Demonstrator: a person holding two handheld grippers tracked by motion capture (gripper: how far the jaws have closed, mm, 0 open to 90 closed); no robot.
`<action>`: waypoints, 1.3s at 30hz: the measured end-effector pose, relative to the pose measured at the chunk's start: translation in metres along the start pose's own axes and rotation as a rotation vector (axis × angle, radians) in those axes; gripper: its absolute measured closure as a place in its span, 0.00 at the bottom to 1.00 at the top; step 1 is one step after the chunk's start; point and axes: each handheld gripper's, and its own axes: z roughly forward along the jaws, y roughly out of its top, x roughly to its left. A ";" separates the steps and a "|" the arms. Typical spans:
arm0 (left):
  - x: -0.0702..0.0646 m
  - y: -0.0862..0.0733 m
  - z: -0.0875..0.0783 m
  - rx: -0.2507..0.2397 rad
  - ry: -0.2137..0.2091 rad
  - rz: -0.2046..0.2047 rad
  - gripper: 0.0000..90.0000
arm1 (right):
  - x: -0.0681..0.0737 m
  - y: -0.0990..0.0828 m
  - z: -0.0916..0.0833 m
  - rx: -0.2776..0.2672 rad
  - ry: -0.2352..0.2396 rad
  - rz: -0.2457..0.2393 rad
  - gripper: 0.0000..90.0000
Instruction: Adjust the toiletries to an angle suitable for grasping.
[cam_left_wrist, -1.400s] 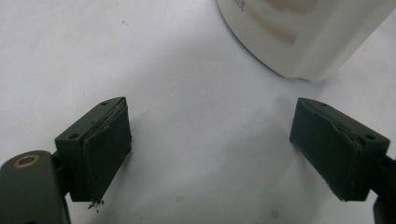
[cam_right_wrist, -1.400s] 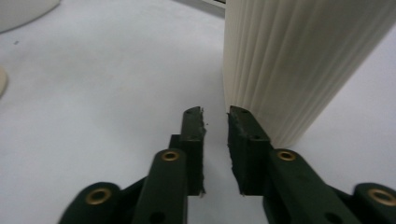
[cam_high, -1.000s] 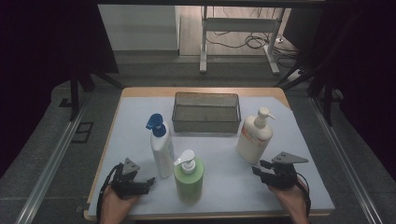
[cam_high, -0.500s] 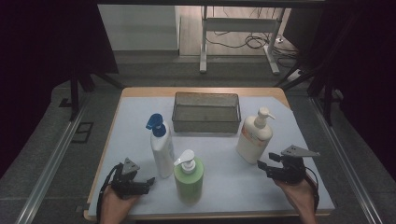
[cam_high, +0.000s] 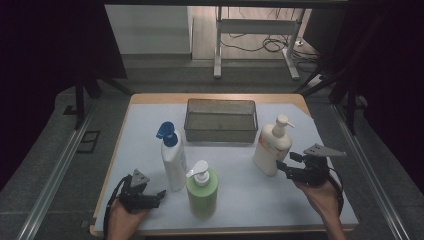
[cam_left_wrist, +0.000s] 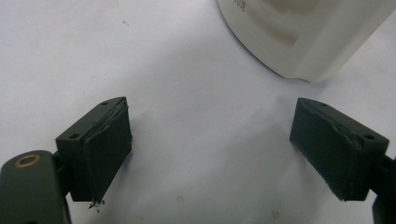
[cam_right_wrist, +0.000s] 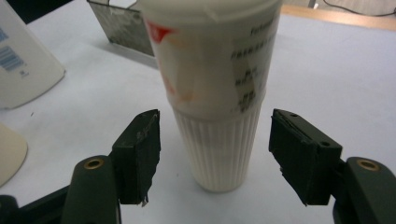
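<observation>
Cream bottle (cam_high: 270, 146) stood on the table's (cam_high: 320, 200) right side, just ahead of the right gripper (cam_high: 283, 167).

From the high view, that gripper pointed at the bottle, its jaws having just been opening; the left gripper (cam_high: 159, 194) lay near a white bottle (cam_high: 172, 156) and a green bottle (cam_high: 202, 187), a mesh basket (cam_high: 220, 120) behind. In the left gripper view, the jaws stood wide apart, holding nothing, over bare tabletop. In the right gripper view, the cream bottle (cam_right_wrist: 215, 98) stood just beyond the open jaws, untouched.
</observation>
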 end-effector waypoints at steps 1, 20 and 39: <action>0.000 0.000 0.000 0.000 0.000 0.000 0.14 | 0.000 0.002 0.001 0.001 -0.003 -0.016 0.38; 0.000 0.000 0.000 0.001 -0.001 0.000 0.14 | 0.005 0.020 0.019 -0.026 -0.037 -0.092 0.37; 0.000 0.000 0.000 0.001 -0.002 -0.001 0.14 | 0.009 0.040 0.042 0.004 -0.045 -0.074 0.36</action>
